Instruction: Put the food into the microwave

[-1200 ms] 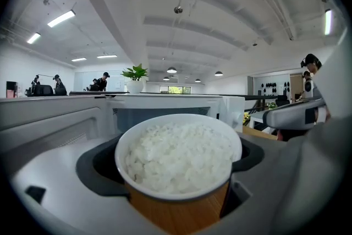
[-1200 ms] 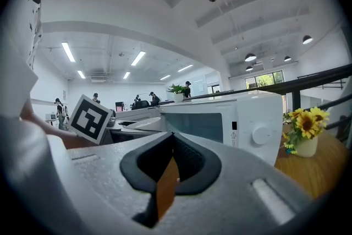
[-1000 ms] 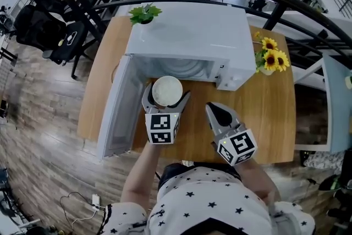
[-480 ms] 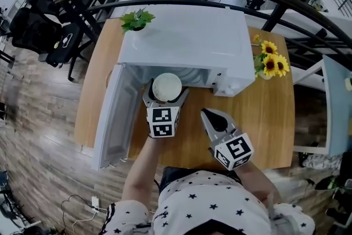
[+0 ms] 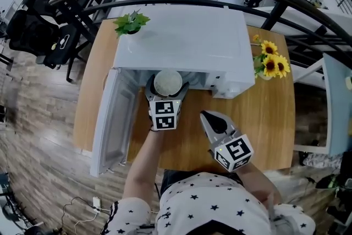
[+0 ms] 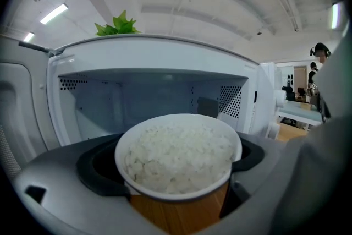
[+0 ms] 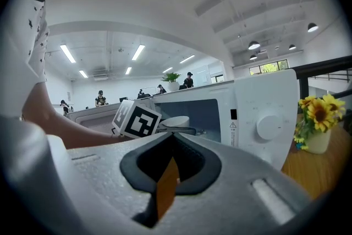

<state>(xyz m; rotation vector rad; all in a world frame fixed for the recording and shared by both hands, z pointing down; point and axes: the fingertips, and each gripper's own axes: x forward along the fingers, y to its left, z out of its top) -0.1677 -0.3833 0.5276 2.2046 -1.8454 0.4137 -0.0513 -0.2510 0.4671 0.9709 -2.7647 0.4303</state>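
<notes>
- The open microwave door [image 5: 113, 113] stands to the left of the left claw.
- The left claw [image 5: 168, 87] is clamped round a bowl of rice [image 6: 179, 159], at the mouth of the microwave [image 5: 181, 36] straight ahead of it.
- The right claw [image 5: 212, 117], jaws together and empty, hovers over the counter [image 5: 264, 113]. Sunflowers [image 5: 270, 58] stand ahead to its right.

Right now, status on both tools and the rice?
Left tool shut on bowl of rice, at the mouth of the open microwave. Right tool shut, empty, over the table. Door swung wide; nothing blocking the cavity.
</notes>
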